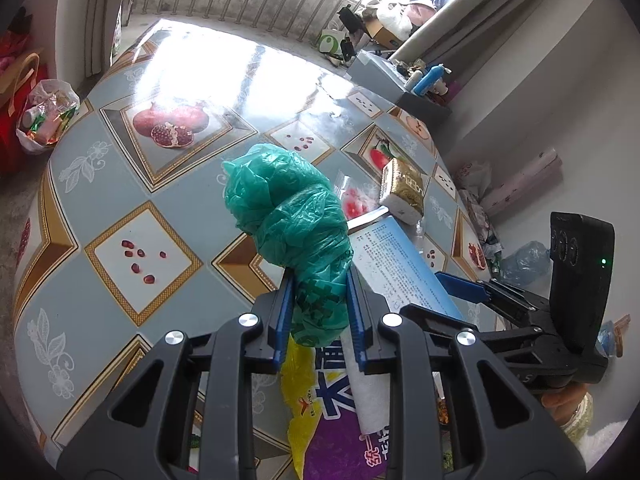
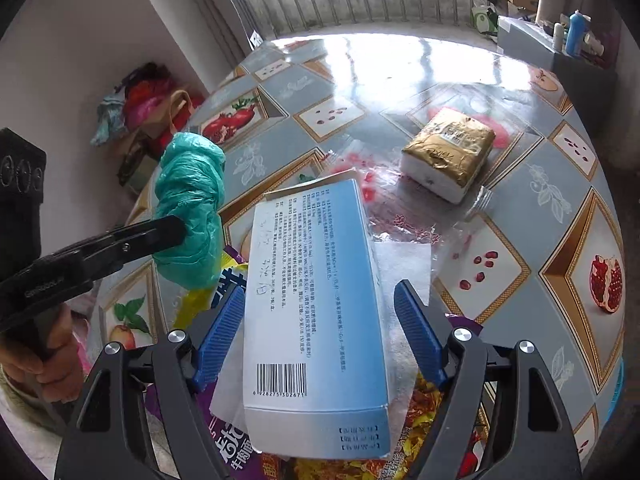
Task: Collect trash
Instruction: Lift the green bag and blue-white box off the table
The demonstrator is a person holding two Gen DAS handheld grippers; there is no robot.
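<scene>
My left gripper [image 1: 320, 312] is shut on a crumpled green plastic bag [image 1: 292, 220], held above the table; the bag also shows in the right wrist view [image 2: 190, 200]. My right gripper [image 2: 320, 332] is open, its blue pads either side of a white-and-blue carton [image 2: 316, 300], which I cannot see them touching. The carton also shows in the left wrist view [image 1: 404, 268]. Under it lie a white tissue [image 2: 404, 264], a yellow-purple snack wrapper [image 1: 320, 412] and a clear plastic wrapper [image 2: 400, 216].
A gold-wrapped tissue pack [image 2: 448, 152] lies on the patterned round table [image 1: 120, 208]. A bag of trash [image 1: 48, 116] sits on the floor at the left. Clutter and boxes [image 1: 384, 32] stand by the railing and wall.
</scene>
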